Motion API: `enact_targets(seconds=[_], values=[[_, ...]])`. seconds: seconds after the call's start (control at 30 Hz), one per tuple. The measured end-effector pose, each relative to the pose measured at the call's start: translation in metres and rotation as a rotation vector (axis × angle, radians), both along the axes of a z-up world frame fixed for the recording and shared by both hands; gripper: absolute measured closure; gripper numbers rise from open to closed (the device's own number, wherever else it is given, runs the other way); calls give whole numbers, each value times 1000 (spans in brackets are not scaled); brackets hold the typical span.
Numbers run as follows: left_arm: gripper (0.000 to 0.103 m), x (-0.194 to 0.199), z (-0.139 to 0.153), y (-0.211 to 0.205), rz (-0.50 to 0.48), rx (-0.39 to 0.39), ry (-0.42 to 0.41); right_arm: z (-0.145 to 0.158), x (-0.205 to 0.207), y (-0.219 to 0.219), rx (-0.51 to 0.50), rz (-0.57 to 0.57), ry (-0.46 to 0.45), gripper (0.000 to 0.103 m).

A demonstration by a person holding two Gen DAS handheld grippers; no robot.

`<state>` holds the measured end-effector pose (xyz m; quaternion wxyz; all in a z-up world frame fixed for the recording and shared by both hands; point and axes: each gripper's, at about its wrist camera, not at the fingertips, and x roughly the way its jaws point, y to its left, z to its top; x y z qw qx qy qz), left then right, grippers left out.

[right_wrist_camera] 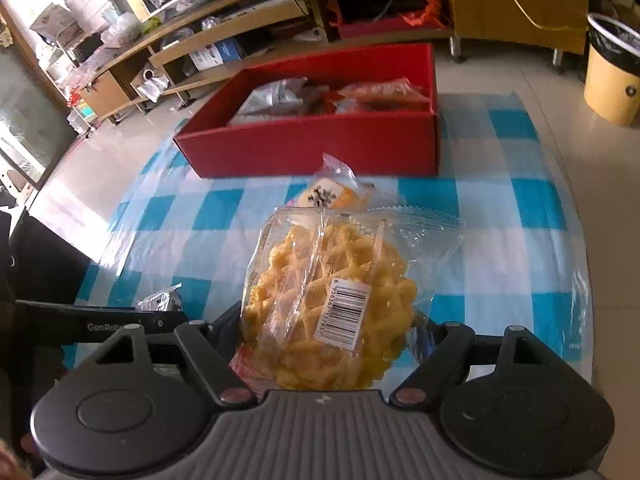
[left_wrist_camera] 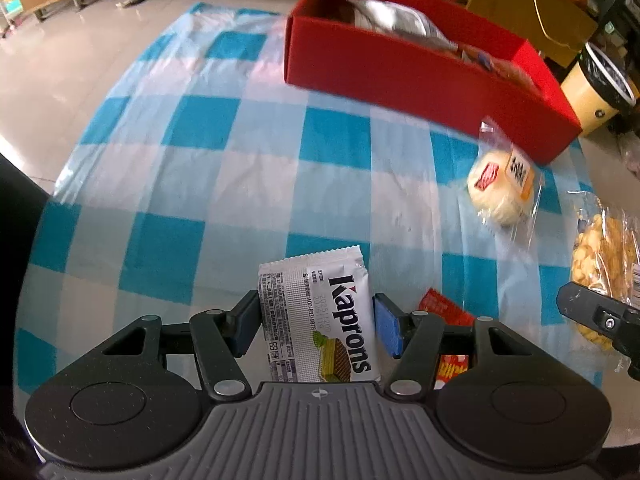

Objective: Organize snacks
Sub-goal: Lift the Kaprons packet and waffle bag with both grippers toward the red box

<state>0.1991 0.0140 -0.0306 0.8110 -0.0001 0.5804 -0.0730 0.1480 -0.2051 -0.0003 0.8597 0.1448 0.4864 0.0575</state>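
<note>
My left gripper (left_wrist_camera: 316, 305) is shut on a white Kaprons wafer packet (left_wrist_camera: 320, 332), its blue pads pressing the packet's two long sides just above the blue-checked cloth (left_wrist_camera: 200, 128). My right gripper (right_wrist_camera: 328, 322) is shut on a clear bag of yellow fried snacks (right_wrist_camera: 320, 276), held over the cloth. The same bag (left_wrist_camera: 600, 256) shows at the right edge of the left wrist view. A red box (left_wrist_camera: 400, 72) (right_wrist_camera: 312, 144) with several snack packets inside stands at the table's far side. A wrapped bun (left_wrist_camera: 500, 184) (right_wrist_camera: 332, 196) lies in front of it.
A small red packet (left_wrist_camera: 440, 308) lies on the cloth beside my left gripper's right finger. A yellow bin (right_wrist_camera: 612, 80) stands on the floor to the right. Low shelves with clutter (right_wrist_camera: 200, 48) run along the back. The table edge curves at left.
</note>
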Motion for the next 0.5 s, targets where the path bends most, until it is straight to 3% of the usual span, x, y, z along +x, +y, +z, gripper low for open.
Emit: enact_targets(seconds=[0.5], values=[[36,7,33,-14,14,-32,-113,15,14,-6,15,-20,-58,27]])
